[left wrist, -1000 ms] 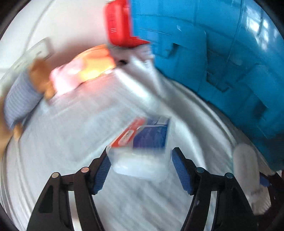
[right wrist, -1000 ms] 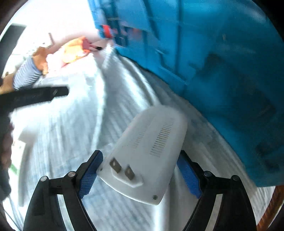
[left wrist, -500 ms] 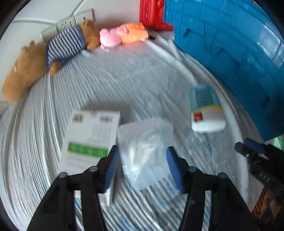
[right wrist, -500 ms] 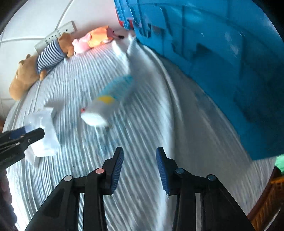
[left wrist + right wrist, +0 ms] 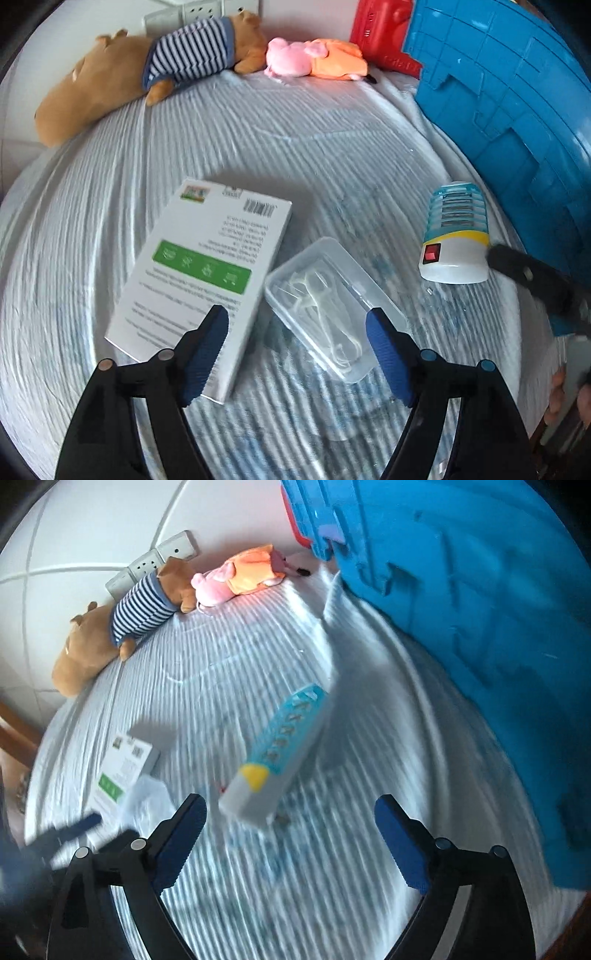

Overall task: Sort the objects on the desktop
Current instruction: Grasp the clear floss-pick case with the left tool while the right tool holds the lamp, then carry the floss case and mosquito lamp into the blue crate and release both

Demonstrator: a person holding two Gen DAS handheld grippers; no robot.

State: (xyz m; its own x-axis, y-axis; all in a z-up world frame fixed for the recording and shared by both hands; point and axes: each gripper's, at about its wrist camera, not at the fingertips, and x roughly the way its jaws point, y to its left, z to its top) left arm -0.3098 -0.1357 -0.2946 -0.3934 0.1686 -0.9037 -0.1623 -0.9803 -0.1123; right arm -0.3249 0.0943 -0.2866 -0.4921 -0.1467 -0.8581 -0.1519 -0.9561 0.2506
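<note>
Plastic box, clear and flat with thin white picks inside, lies on the striped cloth between the opening, untouching pads of the left gripper. White cardboard box touches it. Blue-and-white plug-in lamp lies ahead of the empty, opening right gripper. Blue plastic bin stands behind.

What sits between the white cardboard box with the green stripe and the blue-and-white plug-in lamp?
A clear plastic case of floss picks, beside the box, apart from the lamp: left wrist view.
</note>
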